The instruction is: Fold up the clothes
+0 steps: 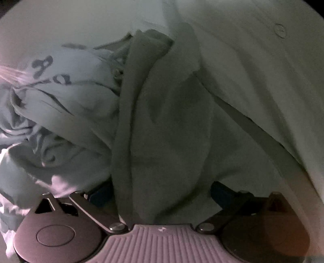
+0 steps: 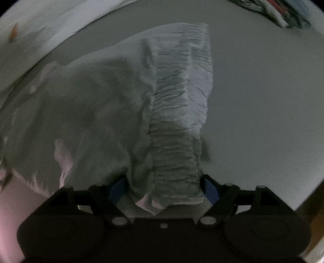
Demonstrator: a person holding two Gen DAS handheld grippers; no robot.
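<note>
A pale grey sweatshirt with dark printed letters (image 1: 50, 66) fills the left wrist view. My left gripper (image 1: 162, 192) is shut on a thick fold of the sweatshirt (image 1: 166, 125), which runs up between the blue pads; the fingertips are hidden in cloth. In the right wrist view my right gripper (image 2: 164, 188) is shut on the sweatshirt's ribbed hem band (image 2: 178, 113), which stretches away from the jaws over the table. The fleecy body of the garment (image 2: 91, 113) hangs to the left of the band.
A white table surface (image 2: 263, 101) lies under and to the right of the garment. Its far edge (image 2: 66, 38) curves across the upper left. A round mark (image 1: 280, 30) shows on the surface at upper right. Some coloured items (image 2: 283, 10) sit at the far right corner.
</note>
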